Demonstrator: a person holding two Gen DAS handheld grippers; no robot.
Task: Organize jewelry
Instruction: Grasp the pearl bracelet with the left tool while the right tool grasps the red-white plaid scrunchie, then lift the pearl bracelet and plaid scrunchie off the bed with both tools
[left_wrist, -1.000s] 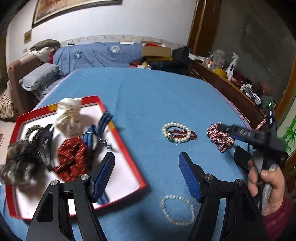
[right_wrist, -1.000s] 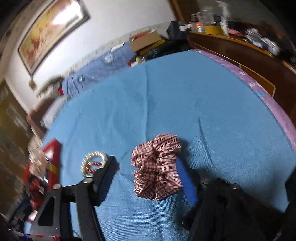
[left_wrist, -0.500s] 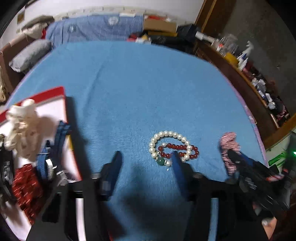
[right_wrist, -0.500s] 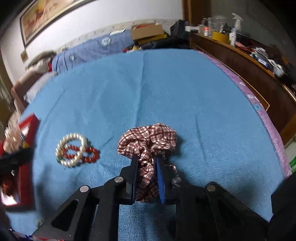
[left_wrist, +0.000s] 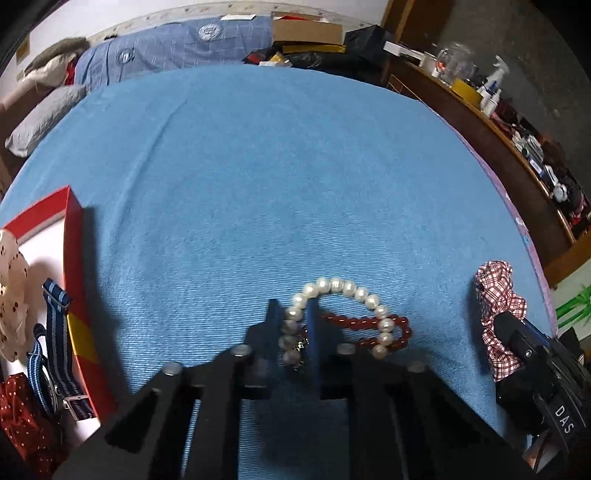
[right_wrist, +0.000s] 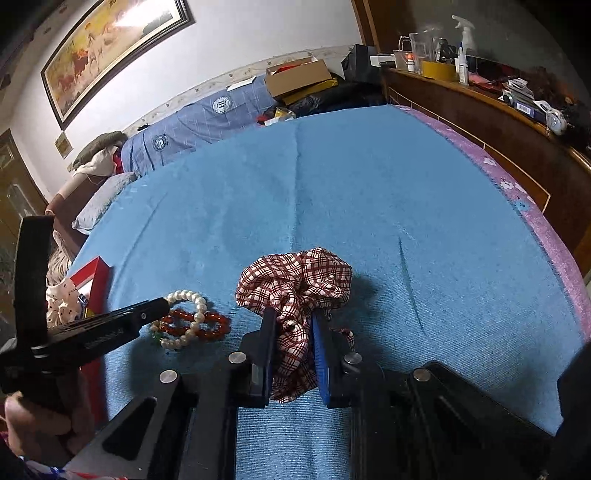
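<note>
A white pearl bracelet (left_wrist: 343, 288) lies on the blue cloth, interlinked with a red bead bracelet (left_wrist: 369, 325). My left gripper (left_wrist: 293, 306) is closing on the pearl bracelet's left side, and the pearls sit between its pads. From the right wrist view, the left gripper (right_wrist: 162, 304) reaches in from the left onto the pearl bracelet (right_wrist: 184, 295) and the red beads (right_wrist: 210, 325). My right gripper (right_wrist: 293, 321) is shut on a red plaid scrunchie (right_wrist: 295, 280), which bunches out in front of the fingers. The left wrist view has the same scrunchie (left_wrist: 495, 295) at far right.
A red-rimmed white tray (left_wrist: 74, 258) at the left holds a striped blue watch strap (left_wrist: 55, 332), a cream scrunchie (left_wrist: 11, 295) and a red dotted one (left_wrist: 18, 417). A wooden sideboard (left_wrist: 498, 122) with bottles runs along the right. A sofa with bedding (left_wrist: 166, 48) stands behind.
The left gripper swung right from over the tray, dropped to the bracelets and closed around the pearls. The right gripper closed on the plaid scrunchie and stayed there.
</note>
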